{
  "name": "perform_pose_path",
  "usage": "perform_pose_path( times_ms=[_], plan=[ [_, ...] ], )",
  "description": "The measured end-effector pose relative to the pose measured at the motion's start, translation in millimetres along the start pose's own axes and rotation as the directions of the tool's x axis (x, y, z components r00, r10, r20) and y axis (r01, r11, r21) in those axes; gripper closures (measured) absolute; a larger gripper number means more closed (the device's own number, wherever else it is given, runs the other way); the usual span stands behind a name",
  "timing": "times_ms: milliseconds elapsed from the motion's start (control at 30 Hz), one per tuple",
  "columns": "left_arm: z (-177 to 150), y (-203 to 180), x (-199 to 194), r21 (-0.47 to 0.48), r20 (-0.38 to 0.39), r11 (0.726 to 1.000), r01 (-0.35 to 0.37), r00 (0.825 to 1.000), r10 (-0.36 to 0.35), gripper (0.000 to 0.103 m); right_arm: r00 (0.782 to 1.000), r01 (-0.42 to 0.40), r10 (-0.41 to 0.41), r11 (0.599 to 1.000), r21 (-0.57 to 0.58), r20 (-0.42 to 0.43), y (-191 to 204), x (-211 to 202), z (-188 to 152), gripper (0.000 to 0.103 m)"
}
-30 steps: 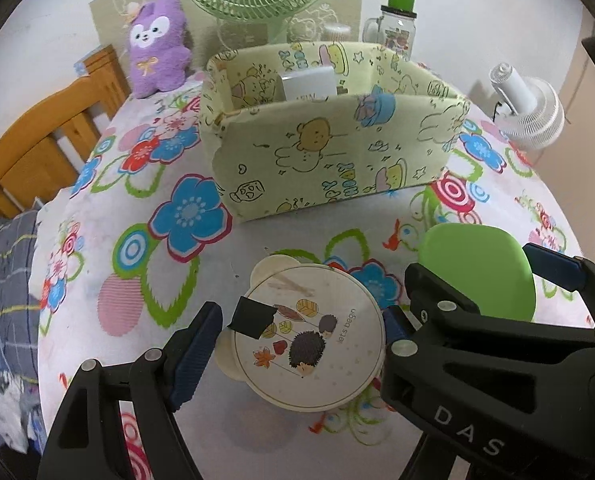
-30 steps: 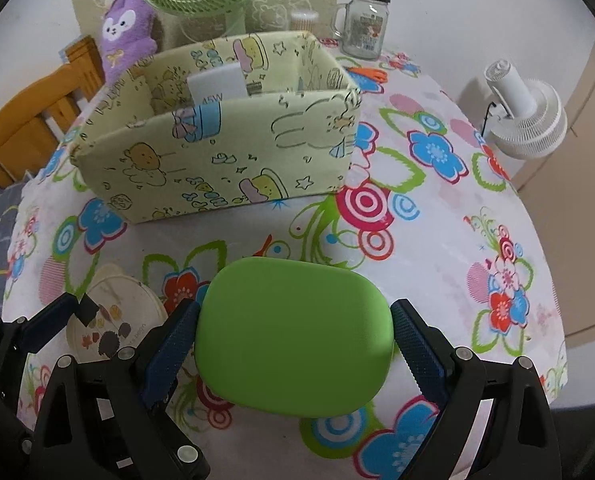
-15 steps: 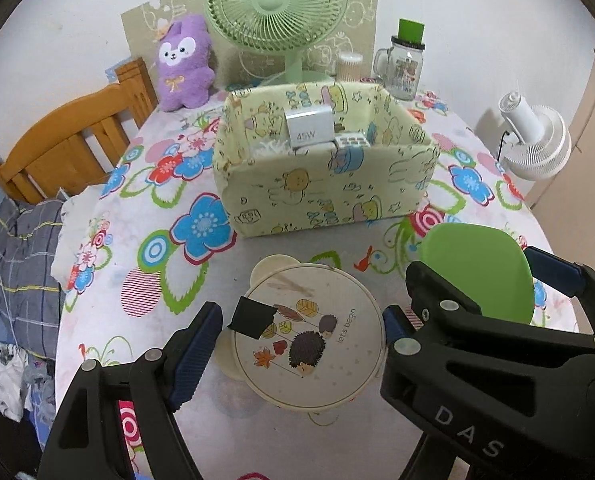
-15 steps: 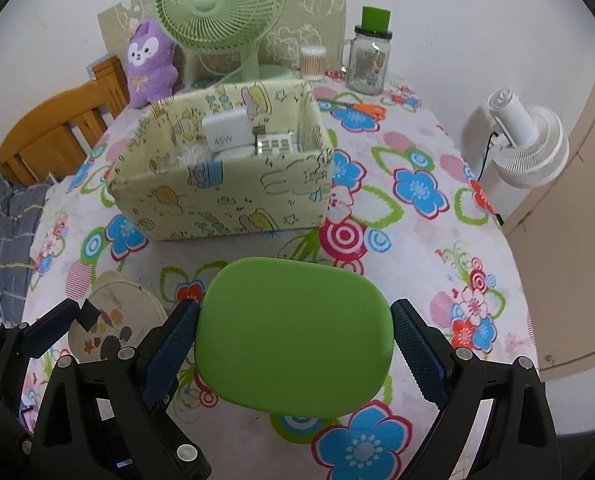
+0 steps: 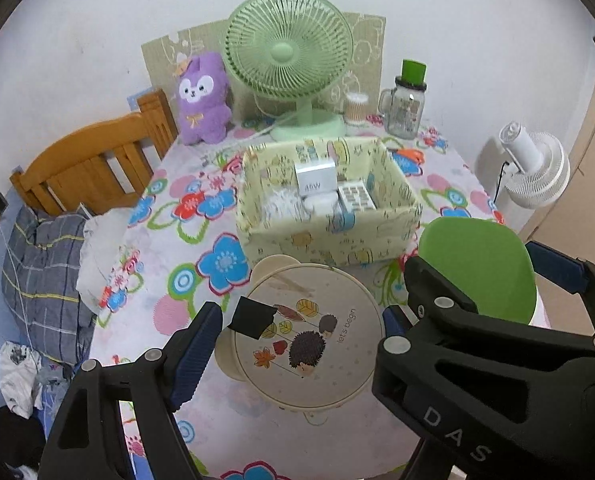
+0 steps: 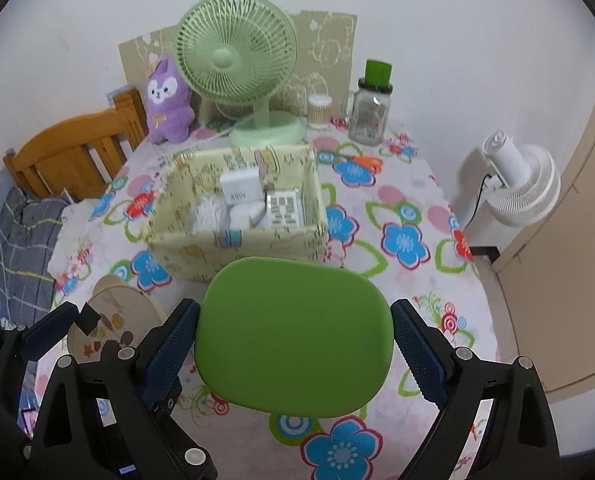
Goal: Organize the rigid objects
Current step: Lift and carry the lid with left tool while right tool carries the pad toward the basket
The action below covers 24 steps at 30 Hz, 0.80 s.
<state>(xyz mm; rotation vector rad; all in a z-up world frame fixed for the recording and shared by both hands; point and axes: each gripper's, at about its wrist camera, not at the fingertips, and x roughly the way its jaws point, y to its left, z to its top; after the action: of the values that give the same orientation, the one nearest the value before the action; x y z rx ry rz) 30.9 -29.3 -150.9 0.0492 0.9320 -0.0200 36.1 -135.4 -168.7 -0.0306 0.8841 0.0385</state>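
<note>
Holding a round lid (image 5: pixel 311 340) in the left claw (image 5: pixel 297 332) and a green lid (image 6: pixel 293 336) in the right claw (image 6: pixel 295 340), both squeezed from the sides, the person has the box (image 6: pixel 257 246) just ahead, nearer the right claw.

left tool (image 5: pixel 297 344): matte black plastic frame, two angled finger arms
left tool pads (image 5: pixel 195 354): dark blue, ribbed rubber faces
left tool fasteners: round silver screw heads along the arms
right tool (image 6: pixel 295 346): same black frame, triangular cut-outs in the arms
right tool pads (image 6: pixel 417 360): dark blue, fine dotted texture
right tool marking: white letters "DAS" on the body, seen in the left wrist view
</note>
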Motion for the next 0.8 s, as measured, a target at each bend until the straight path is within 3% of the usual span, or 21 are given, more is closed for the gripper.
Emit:
perform_pose_path(
  times_ms=[367,800],
  plan=[
    [25.3,4.3,-9.6,0.001,0.048,1.0,0.003,0.999,-0.003,0.02,0.999,-0.009,0.008,1.0,0.022,0.041,-0.3,-10.5,25.7,0.008],
    [58.4,0.7,9.2,0.005,0.063,0.999,0.037,0.997,-0.037,0.02,0.999,-0.004,0.002,1.0,0.021,0.052,-2.1,4.7,61.0,0.008]
  ],
)
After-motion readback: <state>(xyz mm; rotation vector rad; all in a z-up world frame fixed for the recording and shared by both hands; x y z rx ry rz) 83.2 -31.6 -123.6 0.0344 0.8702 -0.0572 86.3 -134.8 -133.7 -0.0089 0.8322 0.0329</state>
